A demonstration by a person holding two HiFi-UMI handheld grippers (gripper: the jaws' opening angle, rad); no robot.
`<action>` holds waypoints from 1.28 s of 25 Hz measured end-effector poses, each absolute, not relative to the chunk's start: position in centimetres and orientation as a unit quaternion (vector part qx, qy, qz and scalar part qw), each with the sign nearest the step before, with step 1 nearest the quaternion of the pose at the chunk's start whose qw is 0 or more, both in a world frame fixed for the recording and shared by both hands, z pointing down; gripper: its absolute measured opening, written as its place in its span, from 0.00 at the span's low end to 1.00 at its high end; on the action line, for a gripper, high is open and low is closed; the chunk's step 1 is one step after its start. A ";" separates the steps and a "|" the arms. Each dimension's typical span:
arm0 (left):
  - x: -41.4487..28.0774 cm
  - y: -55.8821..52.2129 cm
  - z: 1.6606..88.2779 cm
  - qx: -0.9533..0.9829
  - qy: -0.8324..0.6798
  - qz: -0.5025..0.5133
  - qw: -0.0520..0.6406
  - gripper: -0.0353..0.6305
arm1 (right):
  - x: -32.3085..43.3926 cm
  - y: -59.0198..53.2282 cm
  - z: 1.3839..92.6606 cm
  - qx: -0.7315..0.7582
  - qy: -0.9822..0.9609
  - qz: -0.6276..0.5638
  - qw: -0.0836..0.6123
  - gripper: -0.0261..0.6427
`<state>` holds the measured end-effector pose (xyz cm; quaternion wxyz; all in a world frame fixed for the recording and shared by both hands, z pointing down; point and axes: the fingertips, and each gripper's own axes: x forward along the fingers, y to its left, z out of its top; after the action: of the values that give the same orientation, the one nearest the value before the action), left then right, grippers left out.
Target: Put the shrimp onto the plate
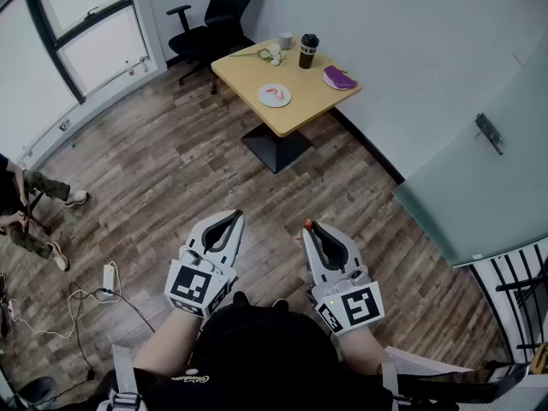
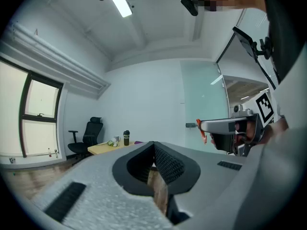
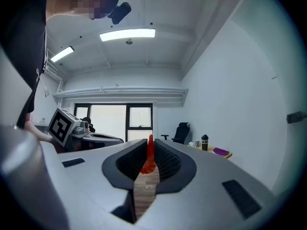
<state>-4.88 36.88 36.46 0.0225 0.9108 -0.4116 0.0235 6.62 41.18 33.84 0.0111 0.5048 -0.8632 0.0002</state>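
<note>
My right gripper [image 1: 309, 226] is shut on an orange-red shrimp [image 3: 149, 158], whose tail sticks out past the tips [image 1: 307, 224]. My left gripper [image 1: 236, 216] is shut with nothing between its jaws; in its own view the tips meet [image 2: 153, 145] and the right gripper [image 2: 225, 128] shows beside it. Both are held close to the body, over the wooden floor. Far ahead, a white plate [image 1: 275, 96] lies on a small wooden table [image 1: 295, 110], with an orange curl like a shrimp [image 1: 273, 92] on it.
On the table also stand a dark tumbler [image 1: 308, 50], a white cup [image 1: 285, 39] and a purple item [image 1: 339, 78]. A black office chair [image 1: 218, 15] is behind it. A person [image 1: 26, 208] sits at far left; cables [image 1: 94, 302] lie on the floor. A glass partition [image 1: 479, 169] stands at right.
</note>
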 end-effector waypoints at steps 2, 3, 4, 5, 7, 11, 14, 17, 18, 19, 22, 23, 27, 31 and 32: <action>-5.0 37.1 37.0 0.914 -0.404 0.025 0.017 0.05 | 6.4 41.2 33.8 0.504 -0.864 -0.001 0.012 0.11; -5.0 37.2 37.1 0.915 -0.402 0.025 0.015 0.05 | 6.3 41.3 33.8 0.503 -0.864 -0.001 0.013 0.11; -5.0 37.3 37.1 0.916 -0.401 0.025 0.015 0.05 | 6.2 41.3 33.8 0.503 -0.864 -0.002 0.013 0.11; -5.0 37.3 37.1 0.916 -0.401 0.025 0.015 0.05 | 6.1 41.3 33.8 0.502 -0.865 -0.002 0.013 0.11; -5.1 37.4 37.1 0.916 -0.401 0.024 0.015 0.05 | 6.0 41.4 33.9 0.500 -0.866 -0.001 0.014 0.11; -5.3 37.3 37.1 0.916 -0.401 0.022 0.018 0.05 | 5.9 41.3 33.8 0.499 -0.867 0.003 0.005 0.11; -5.5 37.2 36.9 0.914 -0.403 0.023 0.026 0.05 | 5.8 41.3 33.4 0.498 -0.867 0.008 -0.009 0.11; -5.9 37.0 37.3 0.916 -0.401 0.018 0.024 0.05 | 5.6 41.0 33.4 0.500 -0.866 0.008 -0.007 0.11; -6.1 36.9 37.4 0.916 -0.401 0.017 0.024 0.05 | 5.4 40.8 33.5 0.502 -0.865 0.008 -0.006 0.11; -6.3 36.8 37.5 0.916 -0.401 0.016 0.024 0.05 | 5.3 40.7 33.6 0.503 -0.864 0.007 -0.005 0.11; -7.3 36.3 37.6 0.916 -0.401 0.012 0.026 0.05 | 4.4 40.1 33.7 0.506 -0.863 0.005 -0.001 0.11; -7.7 36.1 37.6 0.916 -0.400 0.011 0.026 0.05 | 4.0 39.8 33.7 0.507 -0.862 0.003 0.000 0.11; -10.1 35.2 38.0 0.916 -0.401 0.008 0.028 0.05 | 2.0 38.7 33.8 0.512 -0.859 -0.002 0.003 0.11; -12.3 34.3 38.7 0.916 -0.400 0.010 0.034 0.05 | 0.2 37.7 33.9 0.519 -0.855 -0.004 0.006 0.11; -12.8 34.1 38.9 0.916 -0.399 0.012 0.036 0.05 | -0.2 37.5 34.0 0.520 -0.854 -0.003 0.008 0.11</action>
<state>-12.78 34.08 38.92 0.0362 0.9162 -0.3990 0.0118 -0.24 37.50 34.04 0.0081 0.5200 -0.8541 -0.0029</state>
